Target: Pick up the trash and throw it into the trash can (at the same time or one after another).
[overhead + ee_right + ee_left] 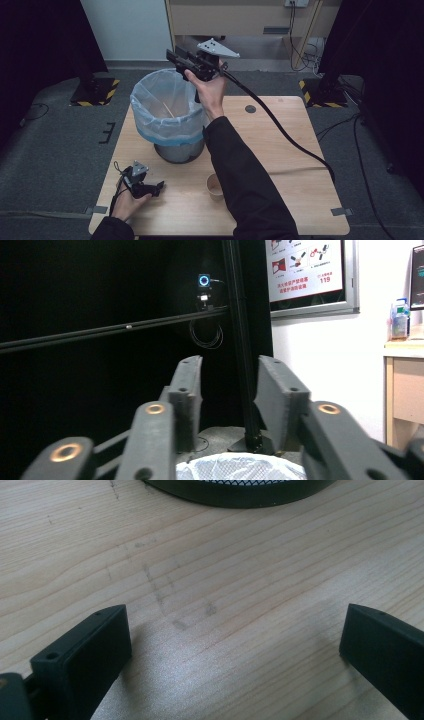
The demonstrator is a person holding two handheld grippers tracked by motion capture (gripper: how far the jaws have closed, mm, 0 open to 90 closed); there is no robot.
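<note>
Right hand-held gripper (176,55) hung over the lined bin (167,116)
Its jaws were parted and empty, bin straight below; left hand-held gripper (159,186) sat wide open, empty, on the tabletop (280,150).

A lab or test room set up for recording: a light wooden table (280,150) stands on grey carpet between black curtains (45,35), with hazard-striped stand bases (95,92), a pole-mounted camera with a glowing ring (203,281), and a wall poster (305,267).
</note>
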